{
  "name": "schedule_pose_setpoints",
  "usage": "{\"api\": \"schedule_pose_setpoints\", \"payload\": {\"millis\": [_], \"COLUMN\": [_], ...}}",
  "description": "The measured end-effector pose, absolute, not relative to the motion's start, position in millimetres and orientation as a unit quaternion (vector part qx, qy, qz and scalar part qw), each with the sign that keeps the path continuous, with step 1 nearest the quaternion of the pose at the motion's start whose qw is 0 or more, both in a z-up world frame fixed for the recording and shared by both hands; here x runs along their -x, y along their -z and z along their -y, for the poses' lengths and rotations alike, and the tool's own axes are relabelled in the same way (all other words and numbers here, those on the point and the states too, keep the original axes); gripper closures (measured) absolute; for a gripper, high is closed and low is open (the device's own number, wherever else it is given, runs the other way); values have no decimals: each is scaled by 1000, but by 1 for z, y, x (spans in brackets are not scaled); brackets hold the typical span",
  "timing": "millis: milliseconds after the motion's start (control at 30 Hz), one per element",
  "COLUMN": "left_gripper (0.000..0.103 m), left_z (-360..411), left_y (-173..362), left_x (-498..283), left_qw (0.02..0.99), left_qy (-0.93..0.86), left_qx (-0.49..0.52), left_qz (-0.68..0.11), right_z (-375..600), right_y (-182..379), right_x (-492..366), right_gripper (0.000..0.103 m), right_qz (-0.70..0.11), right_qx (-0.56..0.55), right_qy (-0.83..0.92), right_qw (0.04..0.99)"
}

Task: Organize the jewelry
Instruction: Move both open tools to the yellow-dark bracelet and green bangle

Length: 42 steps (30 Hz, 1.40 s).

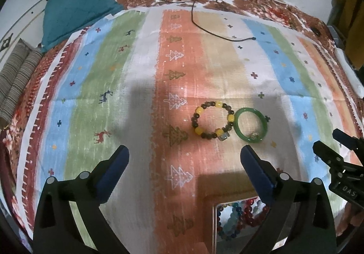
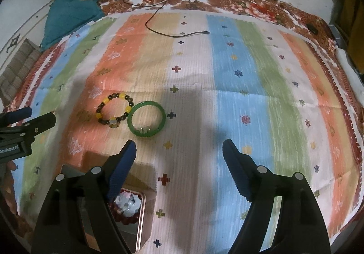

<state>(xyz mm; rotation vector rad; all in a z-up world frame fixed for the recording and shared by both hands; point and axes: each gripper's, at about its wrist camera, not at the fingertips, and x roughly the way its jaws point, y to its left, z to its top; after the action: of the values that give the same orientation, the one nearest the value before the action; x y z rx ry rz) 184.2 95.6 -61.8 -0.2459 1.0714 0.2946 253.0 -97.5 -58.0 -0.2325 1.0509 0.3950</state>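
The left tool point(image 1: 184, 158) stands spread wide with nothing between its blue pads, tilted down over the striped, patterned cloth point(image 1: 141, 85) that covers the bed. The right tool point(image 2: 179, 151) is also well apart and holds nothing. Each shows at the edge of the other's view, so the two work close side by side.

Just ahead of both lie the task's loose pieces: a beaded bracelet of yellow and dark brown beads point(image 1: 212, 121) and, touching its right side, a smooth green bangle point(image 1: 251, 125) with a small pale charm. Below the tools, near the viewer, sits an open, shiny-edged box point(image 1: 236, 224) already holding red and blue bead strings.

My judgement of the risks: because bracelet and bangle touch, closing on one may drag or flip the other. The bangle is hard and slick, so it may squirt out of the pads. The soft cloth may bunch up and get pinched along with a piece. With the tools so near each other, reaching for neighbouring pieces at once may knock them together.

Room is generous: open cloth to left, right and beyond. A thin black cable point(image 1: 218, 33) lies well away near the far edge, and a teal cloth bundle point(image 1: 75, 10) sits at the far left corner.
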Motion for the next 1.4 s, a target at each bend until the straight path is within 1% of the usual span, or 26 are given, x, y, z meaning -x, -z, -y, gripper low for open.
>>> {"api": "schedule_pose_setpoints", "payload": {"millis": [467, 900, 1167, 1400], "left_gripper": [7, 7, 7, 7], "left_z": [-100, -103, -107, -111], "left_y": [78, 91, 114, 120], "left_x": [-204, -222, -235, -242], "left_qw": [833, 830, 817, 816], "left_qy": [-152, -140, -146, -141], "left_qx": [86, 80, 71, 78], "left_qz": [-525, -534, -554, -556], "right_z": [85, 76, 70, 61], "right_y": [66, 77, 92, 105], "right_x": [-268, -288, -301, -307], "right_gripper": [25, 25, 25, 25], "right_qz": [-496, -501, -517, -524], "right_qx": [125, 130, 126, 140], "right_qy": [-188, -188, -190, -193], "right_qw": [838, 835, 825, 817]}}
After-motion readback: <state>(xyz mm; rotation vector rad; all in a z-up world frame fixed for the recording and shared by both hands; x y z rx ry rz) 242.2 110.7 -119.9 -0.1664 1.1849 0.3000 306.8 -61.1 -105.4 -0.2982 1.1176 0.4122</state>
